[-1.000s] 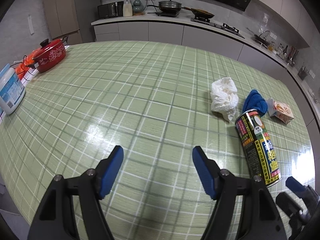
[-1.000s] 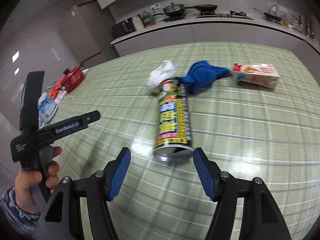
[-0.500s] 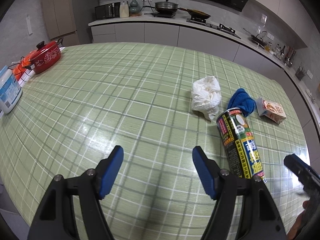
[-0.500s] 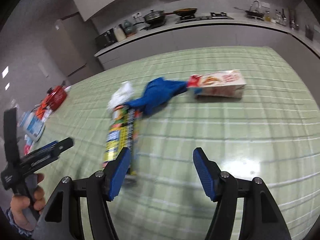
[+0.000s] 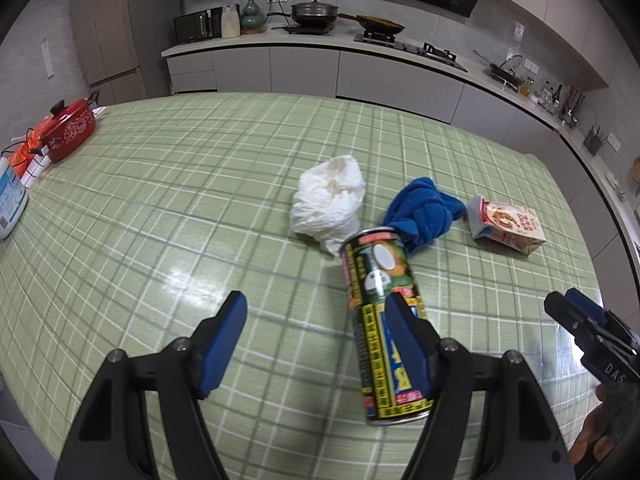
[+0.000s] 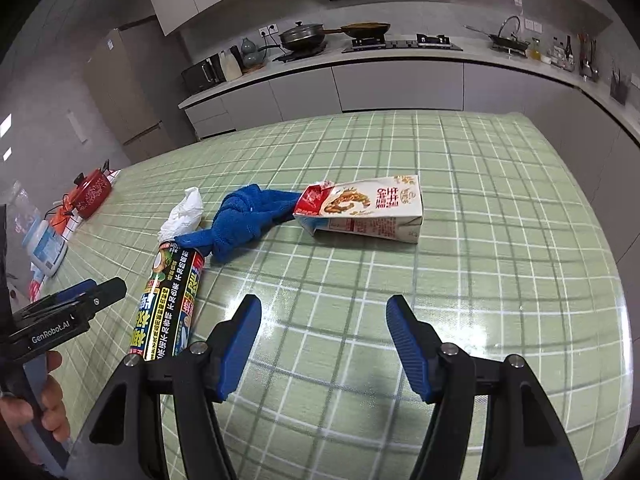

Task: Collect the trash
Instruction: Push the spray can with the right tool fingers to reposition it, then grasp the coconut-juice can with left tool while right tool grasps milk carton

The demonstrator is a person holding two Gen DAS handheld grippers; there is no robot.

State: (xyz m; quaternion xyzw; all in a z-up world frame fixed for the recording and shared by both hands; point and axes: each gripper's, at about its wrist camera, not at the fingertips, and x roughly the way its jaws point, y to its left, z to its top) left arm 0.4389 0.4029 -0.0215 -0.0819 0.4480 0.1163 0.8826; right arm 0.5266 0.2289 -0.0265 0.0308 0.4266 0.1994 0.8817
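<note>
On the green checked tablecloth a black-and-yellow drink can lies on its side. Beyond it are a crumpled white tissue, a knotted blue cloth and a torn drink carton. My left gripper is open and empty; its right finger overlaps the can in the picture. My right gripper is open over bare cloth, with the carton ahead of it and the can off to its left. The blue cloth touches the carton's torn end.
A red pot and a white-and-blue container stand at the table's left edge. A kitchen counter with pans runs along the back wall. The table's right edge is near the carton.
The left gripper has moved right, so the can now sits by its right finger. The right gripper has swung right, from facing the can to facing the carton. Both stayed open.
</note>
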